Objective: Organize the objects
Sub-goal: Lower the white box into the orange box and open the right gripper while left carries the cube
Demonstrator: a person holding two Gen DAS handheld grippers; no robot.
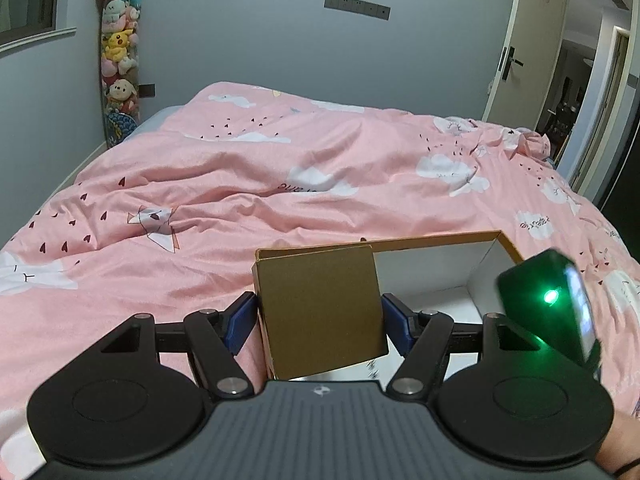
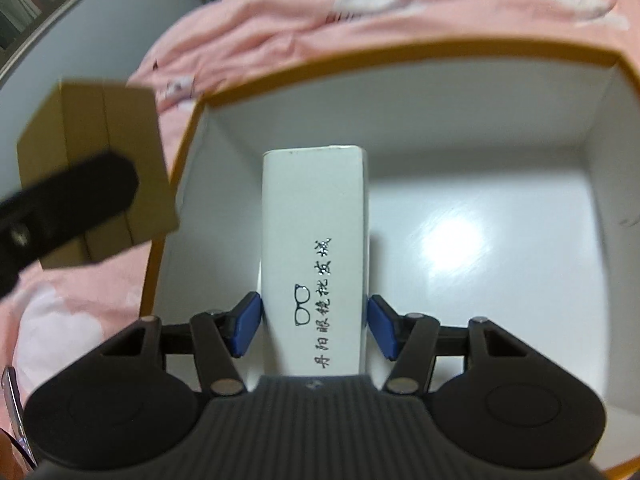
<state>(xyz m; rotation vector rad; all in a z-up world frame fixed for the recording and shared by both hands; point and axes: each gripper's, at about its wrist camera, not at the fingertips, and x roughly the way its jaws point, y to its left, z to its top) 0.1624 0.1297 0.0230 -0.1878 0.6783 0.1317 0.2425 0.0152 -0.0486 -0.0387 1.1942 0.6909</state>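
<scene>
Your left gripper (image 1: 318,318) is clamping a brown cardboard box (image 1: 320,312) beside the open storage box (image 2: 400,56) on the pink bed (image 1: 200,184). Your right gripper (image 2: 314,326) is squeezing a white glasses box (image 2: 314,240), holding it inside the storage box.

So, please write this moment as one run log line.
left gripper: holds brown cardboard box | right gripper: holds white printed carton over open white-lined storage box
</scene>
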